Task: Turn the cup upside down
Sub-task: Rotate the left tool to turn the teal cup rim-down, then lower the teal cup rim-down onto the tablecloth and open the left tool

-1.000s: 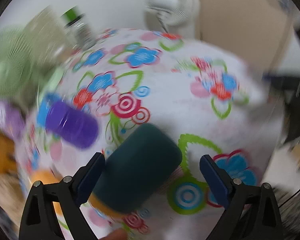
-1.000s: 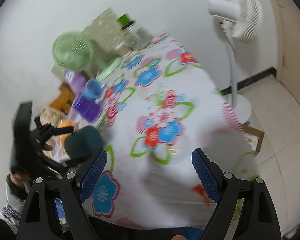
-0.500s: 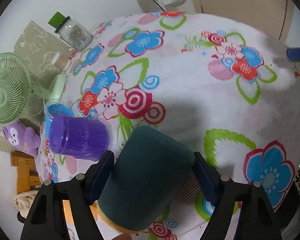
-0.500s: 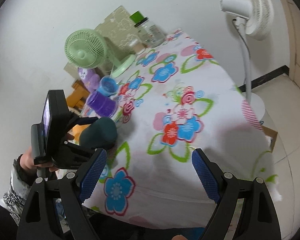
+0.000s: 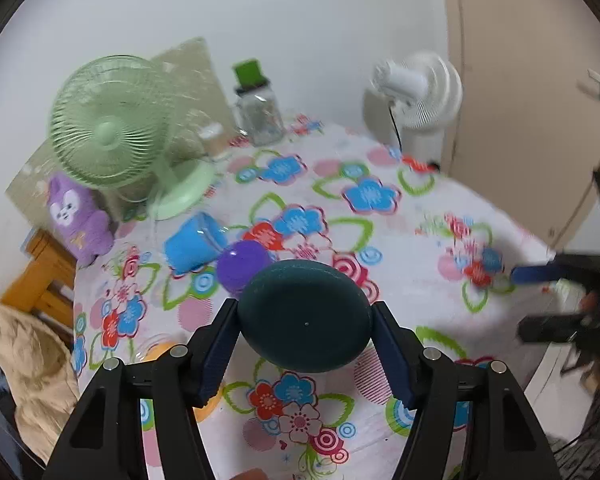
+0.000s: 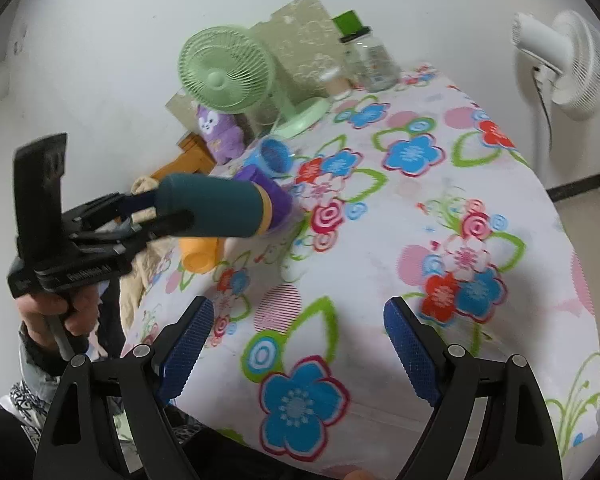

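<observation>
My left gripper (image 5: 304, 328) is shut on a dark teal cup (image 5: 305, 318) with a yellow rim. The cup's flat base faces the left wrist camera. In the right wrist view the cup (image 6: 216, 210) is held lying sideways in the air above the left edge of the floral table (image 6: 440, 208), its rim pointing right, with the left gripper (image 6: 148, 210) clamped at its base end. My right gripper (image 6: 296, 334) is open and empty over the table's near edge.
A purple cup (image 5: 242, 266), a blue cup (image 5: 192, 246) and an orange cup (image 6: 200, 254) lie on the table's left side. A green desk fan (image 5: 112, 128), a purple plush toy (image 5: 78, 216) and a glass jar (image 5: 258, 114) stand at the back. A white floor fan (image 6: 560, 64) stands beyond.
My left gripper closed on the teal cup, lifted it off the table and tilted it level. The right gripper stayed open near the front edge.
</observation>
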Demonstrator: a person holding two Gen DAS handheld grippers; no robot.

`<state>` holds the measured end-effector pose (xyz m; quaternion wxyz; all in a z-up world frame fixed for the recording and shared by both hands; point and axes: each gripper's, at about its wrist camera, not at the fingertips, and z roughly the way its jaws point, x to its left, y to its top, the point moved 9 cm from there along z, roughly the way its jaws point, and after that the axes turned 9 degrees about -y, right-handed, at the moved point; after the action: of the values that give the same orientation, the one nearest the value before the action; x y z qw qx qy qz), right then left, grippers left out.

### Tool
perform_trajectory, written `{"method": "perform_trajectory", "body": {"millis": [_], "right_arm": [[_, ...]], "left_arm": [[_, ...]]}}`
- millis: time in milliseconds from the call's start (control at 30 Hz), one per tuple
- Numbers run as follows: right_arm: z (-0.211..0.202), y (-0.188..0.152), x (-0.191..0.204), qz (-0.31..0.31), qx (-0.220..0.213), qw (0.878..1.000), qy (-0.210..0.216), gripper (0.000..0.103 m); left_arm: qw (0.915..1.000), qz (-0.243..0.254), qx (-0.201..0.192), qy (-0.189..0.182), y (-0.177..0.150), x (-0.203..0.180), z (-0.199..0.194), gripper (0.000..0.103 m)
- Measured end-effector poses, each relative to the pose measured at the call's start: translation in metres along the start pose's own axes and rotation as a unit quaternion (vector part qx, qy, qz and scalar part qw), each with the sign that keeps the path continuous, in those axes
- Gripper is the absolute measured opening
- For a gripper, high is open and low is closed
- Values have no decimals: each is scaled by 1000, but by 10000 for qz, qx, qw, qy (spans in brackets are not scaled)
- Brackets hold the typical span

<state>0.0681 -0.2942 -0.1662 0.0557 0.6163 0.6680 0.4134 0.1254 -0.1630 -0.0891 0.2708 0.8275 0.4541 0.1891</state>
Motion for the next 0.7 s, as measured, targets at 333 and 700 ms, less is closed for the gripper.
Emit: {"method": "perform_trajectory", "body": {"millis": [333, 700], "right_arm": [[15, -2, 32, -349, 158, 9992, 66, 89], [27, -7, 45, -538, 321, 9980, 33, 89]], "left_arm": [[9971, -657, -83, -371, -31, 4, -10, 67], [9869, -1357, -603, -634, -47, 8, -24, 74]]}}
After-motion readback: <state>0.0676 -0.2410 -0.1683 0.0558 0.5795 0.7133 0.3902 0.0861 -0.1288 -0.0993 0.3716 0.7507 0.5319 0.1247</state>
